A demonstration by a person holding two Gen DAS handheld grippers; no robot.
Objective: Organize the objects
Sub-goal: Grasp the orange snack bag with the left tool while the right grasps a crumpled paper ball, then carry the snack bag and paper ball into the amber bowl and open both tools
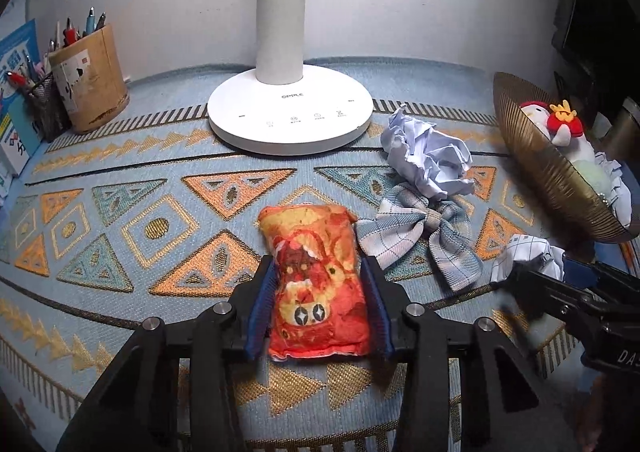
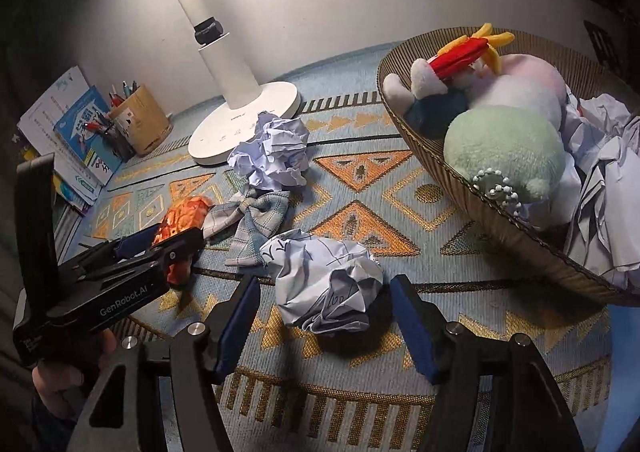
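The left gripper (image 1: 320,284) has its blue pads pressed against both sides of the orange plush pouch (image 1: 316,284), which lies on the patterned cloth (image 1: 120,220). The right gripper (image 2: 324,296) stands wide open, its jaws flanking the crumpled paper ball (image 2: 328,284) without touching it; the basket (image 2: 500,212) sits ahead to its right.

the tablecloth (image 1: 160,220) is showing a pale blue ground with orange, teal and gold triangles. the plush pouch (image 1: 316,280) is showing red-orange print. the bow (image 1: 424,228) is displaying blue-grey plaid. the lamp base (image 1: 290,116) is appearing white. the basket (image 2: 500,204) is showing gold-brown ribbing.
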